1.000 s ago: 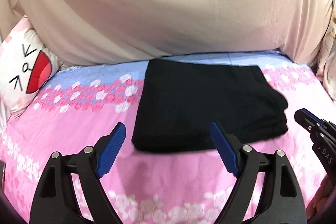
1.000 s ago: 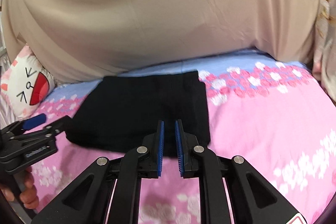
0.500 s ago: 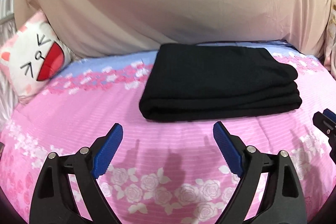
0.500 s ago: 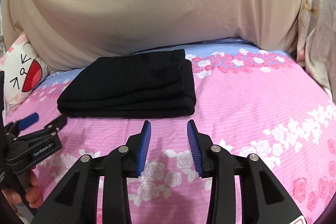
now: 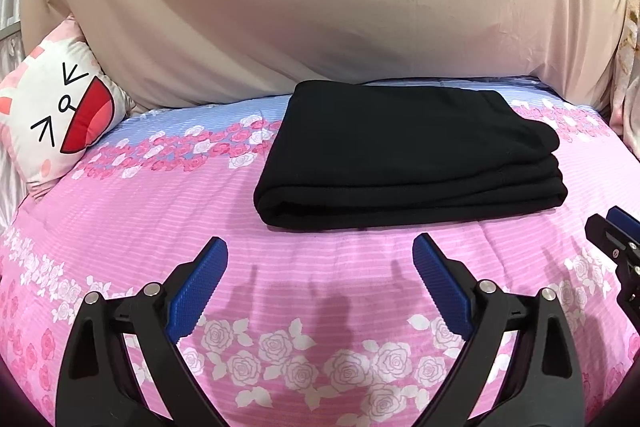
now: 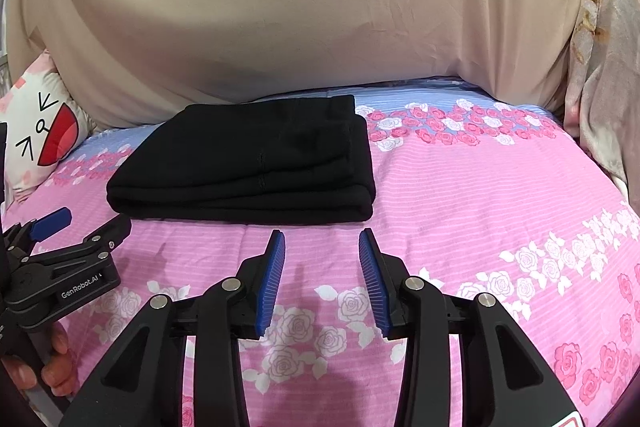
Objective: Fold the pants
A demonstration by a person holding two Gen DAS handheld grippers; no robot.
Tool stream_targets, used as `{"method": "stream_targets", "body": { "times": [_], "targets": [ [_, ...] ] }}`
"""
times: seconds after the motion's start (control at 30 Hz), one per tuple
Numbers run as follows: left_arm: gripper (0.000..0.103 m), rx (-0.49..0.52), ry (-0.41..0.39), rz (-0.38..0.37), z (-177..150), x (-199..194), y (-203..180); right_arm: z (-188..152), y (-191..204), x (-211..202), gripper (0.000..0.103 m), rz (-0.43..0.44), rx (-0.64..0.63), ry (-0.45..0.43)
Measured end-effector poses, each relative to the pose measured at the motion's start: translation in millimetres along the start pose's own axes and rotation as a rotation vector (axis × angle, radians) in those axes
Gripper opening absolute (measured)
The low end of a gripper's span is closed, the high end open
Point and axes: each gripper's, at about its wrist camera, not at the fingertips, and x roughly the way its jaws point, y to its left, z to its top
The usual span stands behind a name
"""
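Where nothing blocks: pillow (image 5: 56,115) beside pants (image 5: 408,155)

One text can be read: "GenRobot.AI" is printed in pale letters on the side of the black plastic left gripper (image 6: 76,227), seen in the right wrist view. A red-edged label at that view's bottom right corner is cut off and cannot be read.

- Bed (image 5: 160,211) with pink, rose-printed striped cover and blue band.
- Black pants (image 5: 404,151), folded into a flat rectangular stack, lying on it.
- White cartoon-face cushion (image 5: 52,115) at its edge.
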Motion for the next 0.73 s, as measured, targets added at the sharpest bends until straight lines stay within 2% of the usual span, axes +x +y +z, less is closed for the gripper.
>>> {"method": "stream_targets", "body": {
  "times": [0.23,0.43,0.57,0.73],
  "targets": [
    [0.091,-0.029,-0.002,-0.007,0.4,0.3,5.2,0.6,-0.5,0.0,0.04,0.0,0.002,0.001],
    [0.09,-0.012,-0.018,-0.013,0.1,-1.8,2.5,1.2,-1.5,0.8,0.045,-0.003,0.002,0.002],
    [0.09,0.002,-0.001,0.012,0.0,1.2,-0.6,0.5,-0.2,-0.3,0.046,-0.005,-0.002,-0.002],
    [0.087,-0.009,0.011,0.004,0.1,3.1,0.8,0.9,-0.8,0.1,0.048,-0.006,-0.004,-0.004]
  ]
}}
